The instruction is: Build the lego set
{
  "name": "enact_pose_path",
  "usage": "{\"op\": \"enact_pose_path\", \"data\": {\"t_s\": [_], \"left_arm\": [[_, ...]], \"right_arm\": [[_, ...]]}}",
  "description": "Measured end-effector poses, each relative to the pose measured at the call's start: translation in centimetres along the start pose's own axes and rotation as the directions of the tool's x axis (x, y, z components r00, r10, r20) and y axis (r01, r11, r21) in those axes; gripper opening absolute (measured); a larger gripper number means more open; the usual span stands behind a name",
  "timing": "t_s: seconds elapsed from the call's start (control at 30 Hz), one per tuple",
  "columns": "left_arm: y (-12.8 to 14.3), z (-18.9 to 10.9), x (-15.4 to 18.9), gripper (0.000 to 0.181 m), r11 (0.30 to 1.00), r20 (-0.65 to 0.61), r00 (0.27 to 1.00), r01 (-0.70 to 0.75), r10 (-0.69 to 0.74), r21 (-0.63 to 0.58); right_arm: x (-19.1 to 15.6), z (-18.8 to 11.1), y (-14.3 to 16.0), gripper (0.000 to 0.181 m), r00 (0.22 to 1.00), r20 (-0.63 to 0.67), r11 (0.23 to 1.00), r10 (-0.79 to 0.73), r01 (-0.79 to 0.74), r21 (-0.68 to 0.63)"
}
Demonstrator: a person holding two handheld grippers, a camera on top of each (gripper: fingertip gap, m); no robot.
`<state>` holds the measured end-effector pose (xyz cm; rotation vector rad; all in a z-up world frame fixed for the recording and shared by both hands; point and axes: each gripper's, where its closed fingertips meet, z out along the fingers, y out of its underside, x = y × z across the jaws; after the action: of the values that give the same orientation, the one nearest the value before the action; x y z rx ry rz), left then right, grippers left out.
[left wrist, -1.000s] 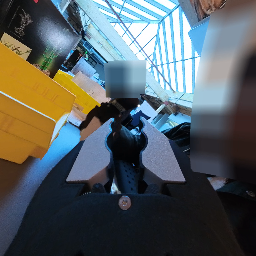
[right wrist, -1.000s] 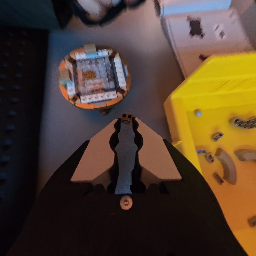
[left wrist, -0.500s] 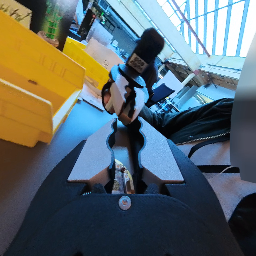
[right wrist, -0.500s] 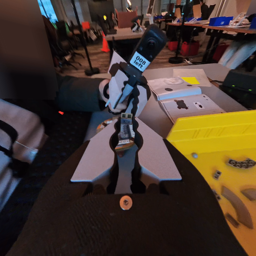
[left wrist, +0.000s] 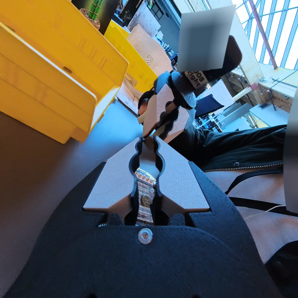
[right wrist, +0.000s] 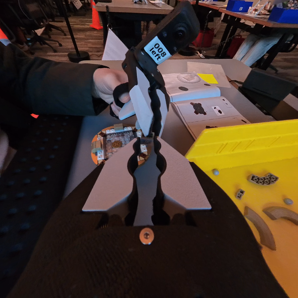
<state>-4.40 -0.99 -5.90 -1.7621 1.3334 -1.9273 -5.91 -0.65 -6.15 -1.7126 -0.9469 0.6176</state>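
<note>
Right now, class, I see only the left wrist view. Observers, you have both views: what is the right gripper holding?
Observer: A small tan brick, pinched at the tips of the right gripper.
Operator: How near is my left gripper?
Observer: The left gripper meets that brick from above; I cannot tell whether it grips.
Operator: Any spare parts?
Observer: Loose curved pieces lie in the yellow bin on the right.

Skylight (left wrist: 274, 24) w/ daylight; desks (right wrist: 132, 6), wood floor (right wrist: 83, 37), orange cone (right wrist: 95, 16).
</note>
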Motion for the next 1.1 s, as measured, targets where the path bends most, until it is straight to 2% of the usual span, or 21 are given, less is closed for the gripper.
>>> {"op": "enact_pose_path", "data": {"t_s": [0.2,0.3,0.5,0.83,0.87,0.93,1.0,1.1], "left_arm": [[-1.0,-0.4,-0.2,0.011,0.993,-0.038,0.995,0.090,-0.088,0.077],[-1.6,-0.4,0.2,0.011,0.984,-0.081,0.989,0.131,-0.122,0.121],[-2.5,-0.8,0.5,0.010,0.968,-0.141,0.977,0.183,-0.159,0.174],[-2.4,-0.4,1.1,0.011,0.967,-0.170,0.972,0.193,-0.165,0.168],[-2.4,-0.3,1.2,0.011,0.968,-0.171,0.972,0.190,-0.161,0.166],[-2.6,-0.4,1.6,0.010,0.968,-0.190,0.970,0.185,-0.152,0.170],[-2.8,-0.6,1.7,0.012,0.971,-0.185,0.975,0.154,-0.120,0.183],[-3.4,-1.5,1.2,0.027,0.978,-0.072,0.996,-0.029,0.045,0.207]], "right_arm": [[0.8,-0.1,-0.7,0.014,0.993,-0.100,0.997,-0.070,0.074,0.036],[1.4,-0.4,-1.3,0.023,0.990,-0.132,0.995,-0.058,0.069,0.075],[1.4,-1.0,-1.9,0.025,0.992,-0.116,0.990,-0.056,0.070,0.125],[1.1,-0.7,-2.4,0.022,0.997,-0.072,0.986,-0.023,0.035,0.162],[0.9,-0.7,-2.4,0.014,0.998,-0.056,0.987,-0.011,0.020,0.162],[0.8,-0.8,-2.7,0.014,0.999,-0.025,0.983,0.025,-0.020,0.181],[0.9,-1.0,-3.0,0.014,0.992,0.026,0.973,0.122,-0.124,0.196],[1.4,-1.5,-3.2,0.014,0.934,0.143,0.907,0.327,-0.353,0.230]]}}
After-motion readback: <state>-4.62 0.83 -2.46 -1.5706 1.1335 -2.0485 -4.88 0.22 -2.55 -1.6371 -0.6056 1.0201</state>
